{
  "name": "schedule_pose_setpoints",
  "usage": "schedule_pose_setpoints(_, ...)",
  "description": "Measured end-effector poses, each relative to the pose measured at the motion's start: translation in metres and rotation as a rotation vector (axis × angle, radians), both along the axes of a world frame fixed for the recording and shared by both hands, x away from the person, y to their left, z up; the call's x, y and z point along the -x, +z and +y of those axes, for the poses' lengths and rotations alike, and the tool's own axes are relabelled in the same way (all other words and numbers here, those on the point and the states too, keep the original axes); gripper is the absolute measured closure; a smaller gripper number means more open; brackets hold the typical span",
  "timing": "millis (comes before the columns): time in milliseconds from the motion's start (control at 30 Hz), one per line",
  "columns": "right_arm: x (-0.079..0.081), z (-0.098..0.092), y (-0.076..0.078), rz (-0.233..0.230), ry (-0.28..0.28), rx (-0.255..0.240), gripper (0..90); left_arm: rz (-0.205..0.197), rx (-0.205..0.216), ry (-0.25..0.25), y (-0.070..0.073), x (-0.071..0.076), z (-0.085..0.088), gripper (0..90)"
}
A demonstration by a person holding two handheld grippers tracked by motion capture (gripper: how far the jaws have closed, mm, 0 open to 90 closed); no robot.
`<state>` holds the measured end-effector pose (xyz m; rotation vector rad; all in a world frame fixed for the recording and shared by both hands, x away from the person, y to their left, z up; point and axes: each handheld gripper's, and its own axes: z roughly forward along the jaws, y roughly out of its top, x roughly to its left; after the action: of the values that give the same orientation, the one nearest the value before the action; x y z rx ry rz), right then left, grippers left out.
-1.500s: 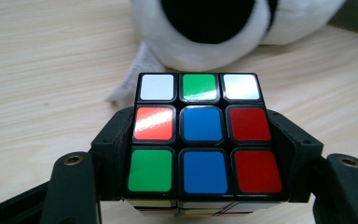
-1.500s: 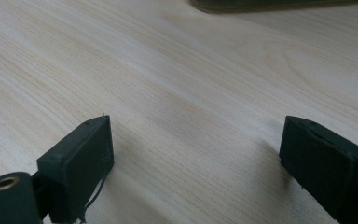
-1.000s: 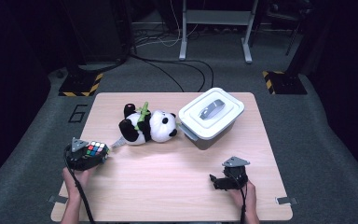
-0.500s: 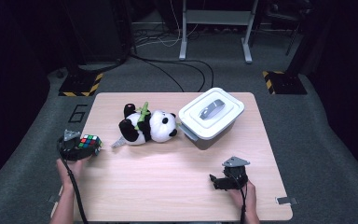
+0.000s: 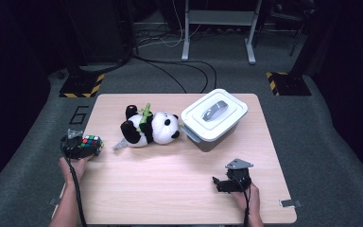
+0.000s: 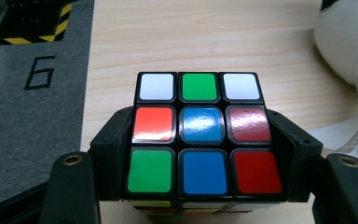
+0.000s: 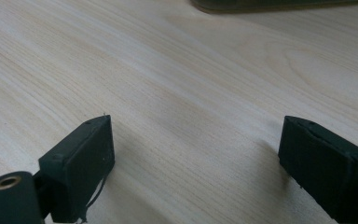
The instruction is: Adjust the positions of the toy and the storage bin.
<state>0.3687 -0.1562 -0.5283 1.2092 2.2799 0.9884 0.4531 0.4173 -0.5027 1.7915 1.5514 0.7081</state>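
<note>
Landmark: the panda toy (image 5: 150, 129), lying on its side mid-table; every place below is told from it.
My left gripper (image 5: 78, 146): at the table's left edge, well to the left of the panda, its jaws clamped on the two side faces of the puzzle cube (image 6: 203, 140).
Cube: held off to the panda's left, just above the wood near the edge; its top face with white, green, orange, blue and red stickers looks up at my left gripper's camera.
Cube's axis: none longer than another, so my grip line across the side faces is what counts.
My right gripper (image 7: 193, 158): on the near side of the panda and off to its right, jaws spread wide with bare table (image 7: 177, 70) between them.
White lidded box (image 5: 214, 115): touching or nearly touching the panda's right side.
Key relation: the cube sits in my left hand, far across the panda from my right, so I judge the next move belongs to the left.
</note>
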Motion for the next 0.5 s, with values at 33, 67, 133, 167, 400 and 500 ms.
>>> schedule_pose_setpoints(33,0.000,0.000,0.000,0.000,0.000,0.000,9.6,0.005,-0.002,0.004,0.000,0.000,0.000,33.9)
schedule_pose_setpoints(67,0.000,0.000,0.000,0.000,0.000,0.000,9.5,0.010,-0.001,0.010,0.001,0.000,-0.001,33.8)
schedule_pose_setpoints(133,0.000,0.000,0.000,0.000,0.000,0.000,9.5,-0.017,0.013,0.017,0.003,0.001,0.001,29.3)
schedule_pose_setpoints(167,0.000,0.000,0.000,0.003,-0.002,-0.001,9.5,-0.017,0.024,0.018,0.005,0.002,0.001,24.4)
schedule_pose_setpoints(400,0.000,0.000,0.000,0.001,-0.001,0.001,9.6,-0.040,0.020,-0.011,0.028,0.012,-0.006,13.9)
schedule_pose_setpoints(500,0.000,0.000,0.000,0.001,0.000,0.001,9.6,-0.056,0.032,-0.034,0.040,0.014,-0.012,9.3)
